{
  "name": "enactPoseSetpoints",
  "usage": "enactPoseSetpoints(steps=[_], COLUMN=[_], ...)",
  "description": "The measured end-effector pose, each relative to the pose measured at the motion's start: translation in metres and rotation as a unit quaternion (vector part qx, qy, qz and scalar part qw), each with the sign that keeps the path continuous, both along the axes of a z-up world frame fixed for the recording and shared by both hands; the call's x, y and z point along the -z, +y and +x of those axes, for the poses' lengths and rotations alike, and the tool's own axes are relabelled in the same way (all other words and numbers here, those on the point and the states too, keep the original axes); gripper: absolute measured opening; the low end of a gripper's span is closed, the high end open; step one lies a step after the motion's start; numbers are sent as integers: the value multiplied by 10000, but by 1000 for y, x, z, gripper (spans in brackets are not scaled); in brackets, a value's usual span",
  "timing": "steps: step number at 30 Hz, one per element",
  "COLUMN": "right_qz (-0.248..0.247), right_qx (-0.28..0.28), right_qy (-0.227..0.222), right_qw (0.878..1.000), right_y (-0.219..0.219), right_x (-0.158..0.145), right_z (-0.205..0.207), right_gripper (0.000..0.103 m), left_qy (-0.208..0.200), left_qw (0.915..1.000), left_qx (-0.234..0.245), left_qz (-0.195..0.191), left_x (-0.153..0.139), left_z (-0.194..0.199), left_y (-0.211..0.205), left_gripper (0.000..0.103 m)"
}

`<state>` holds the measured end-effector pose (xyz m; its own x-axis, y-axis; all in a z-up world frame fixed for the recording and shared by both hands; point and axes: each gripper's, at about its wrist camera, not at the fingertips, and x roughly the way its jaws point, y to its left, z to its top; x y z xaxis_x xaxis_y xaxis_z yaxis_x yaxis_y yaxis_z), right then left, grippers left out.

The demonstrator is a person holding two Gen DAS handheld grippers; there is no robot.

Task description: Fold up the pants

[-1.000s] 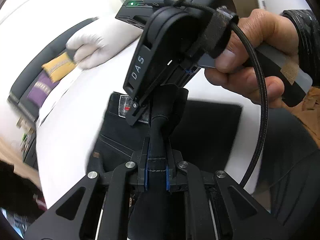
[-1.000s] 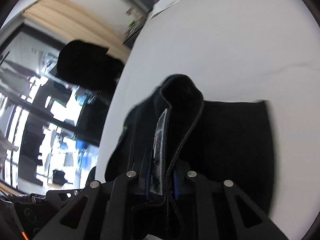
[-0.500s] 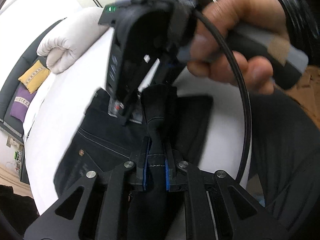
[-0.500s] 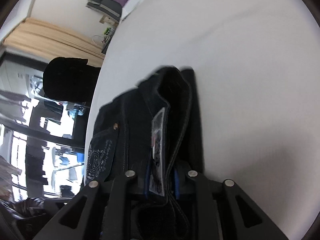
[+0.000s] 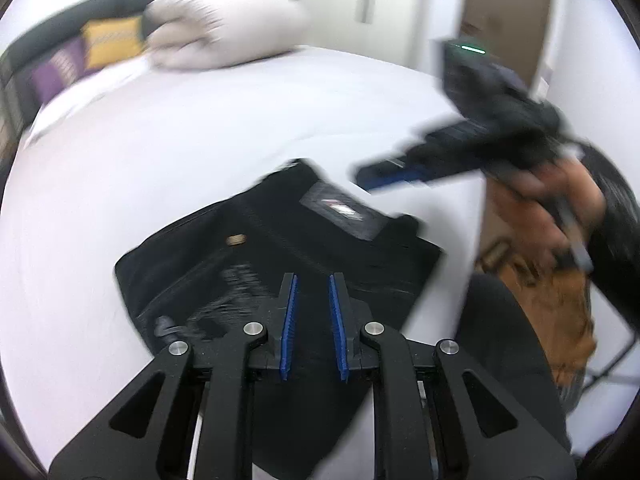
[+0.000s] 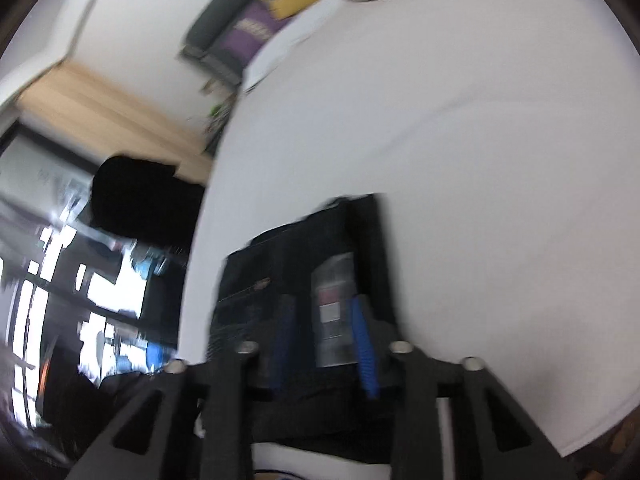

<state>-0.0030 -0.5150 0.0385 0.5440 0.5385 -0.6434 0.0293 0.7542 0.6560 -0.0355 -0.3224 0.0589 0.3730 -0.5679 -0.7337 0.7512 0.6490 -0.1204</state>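
Dark folded pants [image 5: 280, 240] lie flat on the white bed [image 5: 160, 140], a label patch facing up. My left gripper [image 5: 313, 280] hovers just over their near part. Its jaws are opening, and the blue pads [image 5: 289, 320] stand apart with nothing pinched between them. In the right wrist view the pants [image 6: 280, 260] lie under my right gripper [image 6: 322, 304], which is open with its pads apart over the label. From the left wrist view the right gripper [image 5: 376, 174] is blurred, lifted off to the right in a hand [image 5: 560, 208].
A rolled white duvet [image 5: 224, 32] and yellow [image 5: 112, 40] and purple [image 5: 52, 72] cushions sit at the bed's far end. The person's dark trouser leg [image 5: 512, 340] stands at the bed's right edge. Past the bed's left edge are a dark chair [image 6: 140, 200] and a bright window [image 6: 100, 288].
Both grippers have let go of the raised fold of pants, which now lies flat. The right gripper has swung off to the right in the left wrist view. Both views have shifted.
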Motion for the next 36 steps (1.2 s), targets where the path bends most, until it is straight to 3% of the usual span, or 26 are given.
enactPoseSetpoints(steps=[4,6,8,12,14,16,17,18,19,20,21,22,24,29,32,34,36], right_qz=[-241,-343,101,119,-131,-207,-223,-212,-199,-159,-142,-151,-191,-195,-21,-64,-63], right_qx=[-326,-228,-95,-64,52,302,534,667,774,806,767,701,419,170,157,31,-64], right_qy=[438,646,517,359,284,253,249,198,120,46,42,57,212,784,749,813,918], right_qw=[9982,9971,9986,9993,9995,9990,9980,9974,9967,9966,9969,9974,9987,9966,9971,9967,9957], right_y=[32,29,17,10,2,-13,-24,-35,-43,-48,-48,-48,-40,-35,-32,-24,-15], right_x=[34,57,65,62,52,44,39,37,33,28,25,24,28,61,66,68,73], right_z=[10,9,3,-4,-9,-22,-26,-34,-35,-31,-26,-21,-7,20,28,34,40], right_gripper=[18,0,0,0,0,12,37,58,62,64,64,64,71,71,71,68,56], left_qy=[601,646,413,561,602,449,434,525,701,864,1126,1349,1930,2710,2856,2983,3133], left_qw=[9978,9976,9990,9983,9977,9962,9948,9910,9869,9829,9757,9691,9551,9391,9382,9353,9298], left_qx=[-209,-155,-124,-132,-303,-624,-790,-1108,-1320,-1471,-1674,-1797,-1836,-1743,-1554,-1540,-1534], left_qz=[182,197,151,35,-94,-401,-479,-540,-607,-692,-858,-1021,-1295,-1197,-1187,-1121,-1175], left_x=[45,60,62,59,46,30,29,29,33,35,41,47,58,85,86,91,93], left_z=[14,3,-9,-7,-10,-9,-2,10,20,26,35,42,54,66,73,80,86], left_y=[9,17,24,35,53,75,85,97,106,112,118,121,124,109,96,88,86], left_gripper=[15,15,15,15,16,16,16,23,36,46,63,67,68,70,74,74,74])
